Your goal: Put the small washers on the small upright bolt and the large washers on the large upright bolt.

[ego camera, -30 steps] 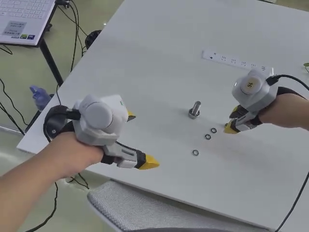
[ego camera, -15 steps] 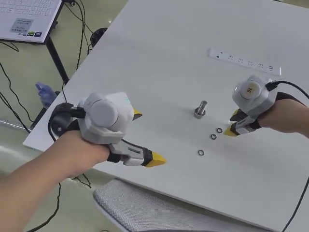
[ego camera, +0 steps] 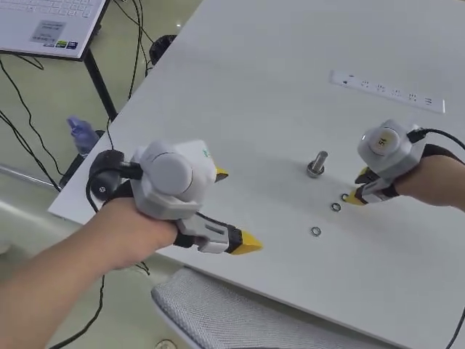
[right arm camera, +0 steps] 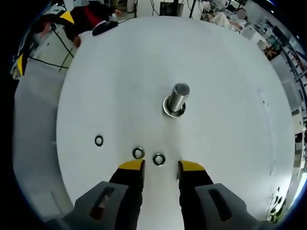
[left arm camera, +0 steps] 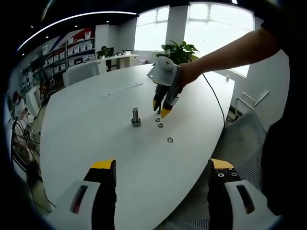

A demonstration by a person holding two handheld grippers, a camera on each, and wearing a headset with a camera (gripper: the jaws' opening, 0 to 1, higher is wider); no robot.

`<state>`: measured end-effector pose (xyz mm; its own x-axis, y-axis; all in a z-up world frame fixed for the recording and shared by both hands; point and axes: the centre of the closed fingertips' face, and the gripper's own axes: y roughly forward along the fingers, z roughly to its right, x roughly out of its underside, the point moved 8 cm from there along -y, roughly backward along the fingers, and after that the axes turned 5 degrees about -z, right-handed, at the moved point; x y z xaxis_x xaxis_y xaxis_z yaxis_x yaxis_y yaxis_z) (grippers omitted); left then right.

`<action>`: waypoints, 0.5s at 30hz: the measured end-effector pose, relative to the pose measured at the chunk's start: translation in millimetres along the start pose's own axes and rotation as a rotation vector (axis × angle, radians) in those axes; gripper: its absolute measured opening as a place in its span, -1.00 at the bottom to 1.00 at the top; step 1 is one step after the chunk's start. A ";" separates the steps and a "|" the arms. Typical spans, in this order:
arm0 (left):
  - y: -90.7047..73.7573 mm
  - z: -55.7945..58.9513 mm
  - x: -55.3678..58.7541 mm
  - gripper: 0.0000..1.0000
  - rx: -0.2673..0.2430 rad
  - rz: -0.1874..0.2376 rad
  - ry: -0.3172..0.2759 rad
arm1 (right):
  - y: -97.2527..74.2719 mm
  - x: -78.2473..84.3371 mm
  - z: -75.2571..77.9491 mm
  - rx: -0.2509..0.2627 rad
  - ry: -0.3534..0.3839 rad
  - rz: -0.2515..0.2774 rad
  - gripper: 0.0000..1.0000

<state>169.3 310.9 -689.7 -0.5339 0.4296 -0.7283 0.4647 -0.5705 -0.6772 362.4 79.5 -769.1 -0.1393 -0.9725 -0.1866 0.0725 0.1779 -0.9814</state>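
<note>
The left hand-held gripper hangs wide and empty over the near edge of the desk. Farther on, the right hand-held gripper, jaws narrowly apart and empty, has closed in on the three loose washers, its tips just beside the nearest. With the bolt upright just beyond them, a pick-up seems next.

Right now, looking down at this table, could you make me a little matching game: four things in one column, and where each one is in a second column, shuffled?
Things
1. bolt
2. power strip
3. laptop
4. left gripper

Places
A. off the table, at the upper left of the head view
B. by the table's near edge, jaws wide apart
C. standing upright mid-table, close to three washers
D. lying flat toward the table's far side

Pairs: 1-C, 2-D, 3-A, 4-B
</note>
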 end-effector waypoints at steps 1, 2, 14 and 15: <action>-0.1 -0.9 -0.4 0.56 0.000 -0.002 0.004 | 1.3 0.0 -0.3 -0.002 0.001 -0.003 -0.41; -0.1 -1.5 -1.2 0.56 0.004 0.000 0.002 | 3.3 0.3 -0.6 -0.002 -0.003 -0.007 -0.41; 3.0 -4.2 -5.4 0.53 0.013 -0.001 0.008 | 14.6 4.5 0.7 -0.014 0.019 -0.025 -0.41; 3.0 -4.1 -4.9 0.53 0.014 -0.003 0.006 | 15.0 4.7 0.7 -0.013 0.020 -0.025 -0.41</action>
<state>176.2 310.0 -688.5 -0.5311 0.4349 -0.7271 0.4535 -0.5790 -0.6776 363.6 77.5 -784.7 -0.1605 -0.9736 -0.1625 0.0555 0.1555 -0.9863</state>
